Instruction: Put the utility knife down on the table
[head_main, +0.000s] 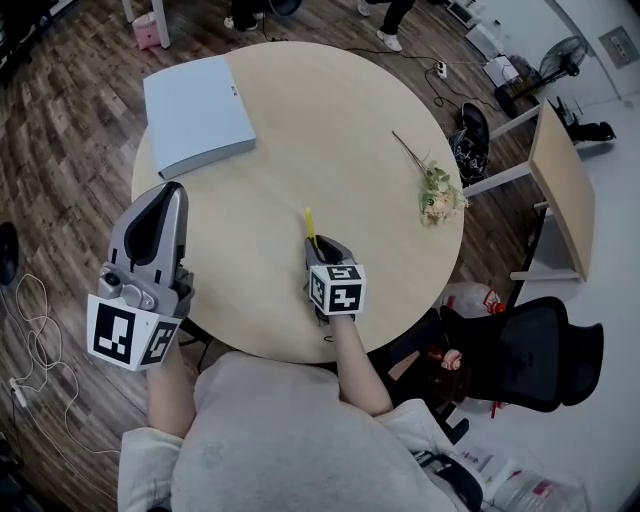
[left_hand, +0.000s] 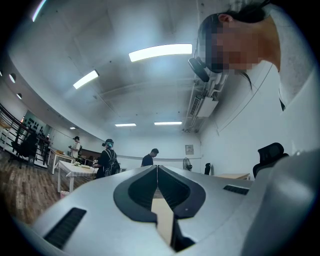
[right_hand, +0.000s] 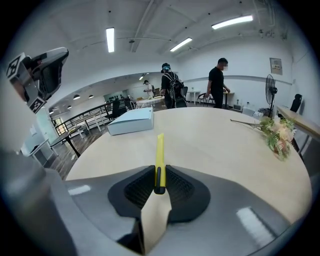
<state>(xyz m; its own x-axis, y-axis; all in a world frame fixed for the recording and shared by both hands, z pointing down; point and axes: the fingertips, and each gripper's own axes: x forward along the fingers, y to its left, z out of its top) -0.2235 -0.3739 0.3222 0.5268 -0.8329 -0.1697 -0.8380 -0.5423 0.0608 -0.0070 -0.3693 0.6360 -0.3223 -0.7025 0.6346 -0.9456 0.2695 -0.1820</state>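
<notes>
We see one round wooden table (head_main: 330, 130), with one pale blue folder (head_main: 197, 112) lying flat near its far left edge. We hold two grippers (each cube shows only black-and-white square markers). The left gripper (head_main: 172, 190) is raised off the table's left side, its jaws pressed together on nothing. The right gripper (head_main: 318, 246) sits over the near part of the table. One flower sprig (head_main: 437, 195) lies to the right. One yellow utility knife (right_hand: 160, 155) is clamped between the right jaws, jutting forward over the tabletop.
</notes>
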